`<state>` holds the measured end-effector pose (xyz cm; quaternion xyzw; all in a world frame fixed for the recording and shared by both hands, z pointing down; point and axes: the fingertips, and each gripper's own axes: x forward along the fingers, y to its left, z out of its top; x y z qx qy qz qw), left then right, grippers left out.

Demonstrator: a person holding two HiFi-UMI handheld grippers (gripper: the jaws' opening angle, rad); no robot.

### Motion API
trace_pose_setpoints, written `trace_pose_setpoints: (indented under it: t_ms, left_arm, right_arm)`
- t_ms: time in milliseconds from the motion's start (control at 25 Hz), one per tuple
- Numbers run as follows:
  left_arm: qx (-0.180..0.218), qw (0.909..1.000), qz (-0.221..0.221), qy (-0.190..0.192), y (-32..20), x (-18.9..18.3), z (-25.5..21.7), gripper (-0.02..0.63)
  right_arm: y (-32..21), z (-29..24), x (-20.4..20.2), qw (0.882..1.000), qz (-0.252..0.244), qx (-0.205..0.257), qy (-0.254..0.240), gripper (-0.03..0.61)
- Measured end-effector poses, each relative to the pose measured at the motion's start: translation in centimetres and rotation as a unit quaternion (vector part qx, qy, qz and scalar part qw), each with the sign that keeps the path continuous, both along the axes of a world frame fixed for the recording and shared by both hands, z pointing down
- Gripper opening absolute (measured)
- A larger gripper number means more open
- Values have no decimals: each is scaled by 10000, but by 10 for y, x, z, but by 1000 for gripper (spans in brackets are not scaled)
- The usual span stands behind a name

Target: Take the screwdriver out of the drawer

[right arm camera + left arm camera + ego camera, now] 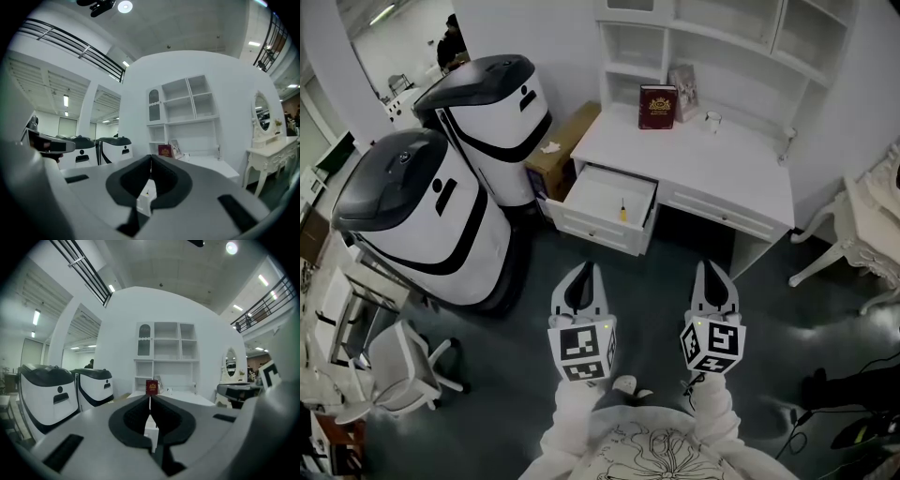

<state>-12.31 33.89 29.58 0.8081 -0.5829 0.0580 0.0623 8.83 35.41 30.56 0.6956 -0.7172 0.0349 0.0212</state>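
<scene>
The screwdriver (622, 210) lies in the open drawer (592, 226) of the white table (741, 171), well apart from both claws. Left claw (585, 270) and right claw (711, 268) are each pressed together, empty (neither ready to pinch). Reaching in like that would likely shove the thin tool aside.

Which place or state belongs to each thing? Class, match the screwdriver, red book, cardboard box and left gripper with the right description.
Things:
1 screwdriver
2 red book
3 cardboard box
4 left gripper

Descriptions:
A upright on the desk top
B jaws shut, nothing held
C lying in the open drawer
D beside the desk, lower than its top

Pairs: 1-C, 2-A, 3-D, 4-B
</scene>
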Motion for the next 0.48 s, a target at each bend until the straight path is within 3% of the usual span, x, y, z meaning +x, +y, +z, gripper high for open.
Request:
trace_pose_setpoints:
  t_ms: [480]
  left_arm:
    - [-184, 9998, 86, 67, -27, 0, 16, 11]
  right_arm:
    - [-16, 12, 0, 9998, 170, -87, 1, 3]
